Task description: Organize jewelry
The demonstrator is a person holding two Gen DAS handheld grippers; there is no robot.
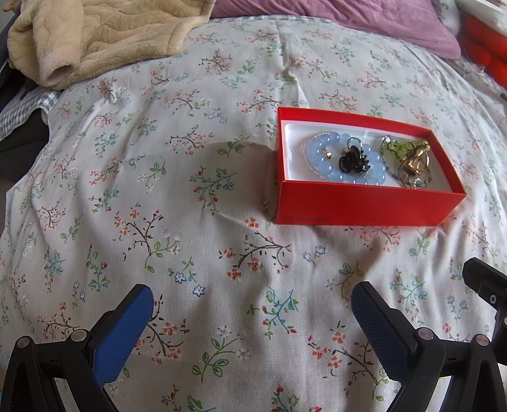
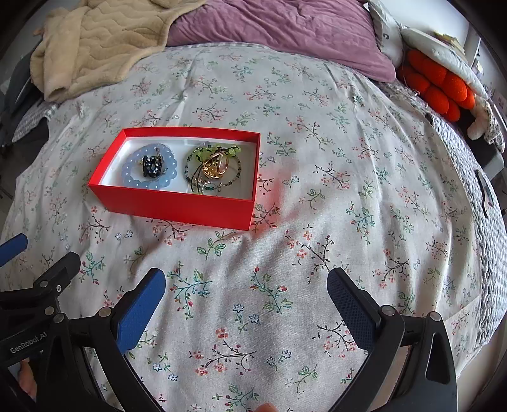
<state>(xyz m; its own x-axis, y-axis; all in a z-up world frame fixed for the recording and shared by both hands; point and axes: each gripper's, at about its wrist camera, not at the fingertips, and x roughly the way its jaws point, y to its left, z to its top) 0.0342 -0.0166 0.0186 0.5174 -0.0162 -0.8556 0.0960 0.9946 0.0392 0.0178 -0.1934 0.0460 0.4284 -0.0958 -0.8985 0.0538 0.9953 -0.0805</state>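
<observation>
- Blue-padded fingers [image 1: 126, 329] of the left gripper [image 1: 252, 332] are standing wide apart, holding nothing, hovering over the floral bedspread [image 1: 190, 190].
- Right gripper [image 2: 245, 313] is likewise spread apart and empty above the same cloth; the neighbouring tool's black frame is showing at its left edge.
- Red box [image 2: 177, 202], lidless with a white lining, is sitting on the bedspread ahead of both tools, well apart from either.
- Pale blue bead bracelet [image 2: 149, 169] is lying in the box's left half, a black jewelled piece [image 2: 153, 165] resting inside its ring.
- Green bead strand [image 2: 221, 151] and a gold-coloured piece [image 2: 215, 164] are lying tangled in the right half; finer items there are too small to tell.
- Beige fleece blanket [image 2: 95, 44] and purple pillow [image 2: 285, 28] are lying at the far end; an orange cushion [image 2: 437, 85] is sitting far right.
</observation>
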